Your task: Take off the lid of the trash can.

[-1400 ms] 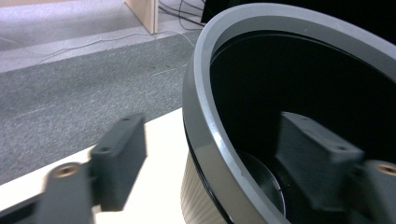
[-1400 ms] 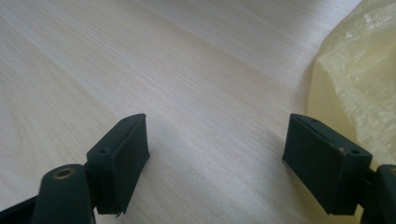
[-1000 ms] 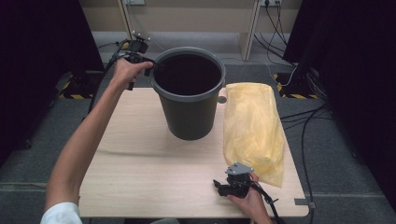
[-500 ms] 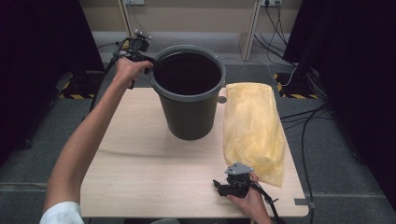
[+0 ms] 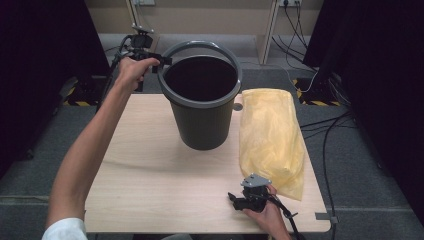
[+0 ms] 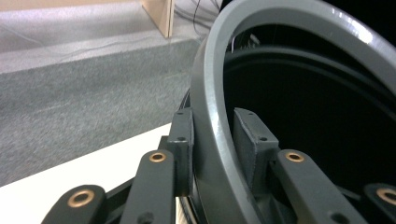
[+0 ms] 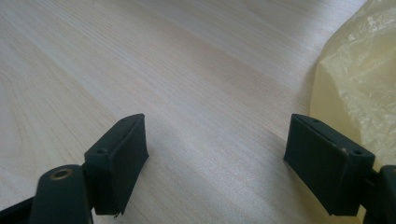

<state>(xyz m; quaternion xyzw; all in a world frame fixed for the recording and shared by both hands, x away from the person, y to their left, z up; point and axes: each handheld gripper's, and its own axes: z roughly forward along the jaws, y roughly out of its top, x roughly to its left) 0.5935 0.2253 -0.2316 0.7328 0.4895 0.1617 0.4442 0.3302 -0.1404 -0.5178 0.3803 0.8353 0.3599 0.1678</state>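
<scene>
The grey bucket stands upright toward the far side of the pale wooden surface, its dark mouth open upward. Just beside it, on the person's right, lies a yellow plastic bag, flat and lengthwise. Round the surface runs grey carpet, with cables trailing over it and black curtains at both sides.

The left gripper sits at the bucket's far left rim, the person's left arm stretched long across the surface. In the left gripper view the rim passes between the jaws, one pad outside the wall and one inside; the jaws have just been closing and now stand close against the rim on both sides.

The right gripper rests low at the near edge, just beside the bag's near end, its jaws wide apart with nothing between them but bare wood.

Compared with a second ago, the bucket, the bag and the right hand lie as they did.
</scene>
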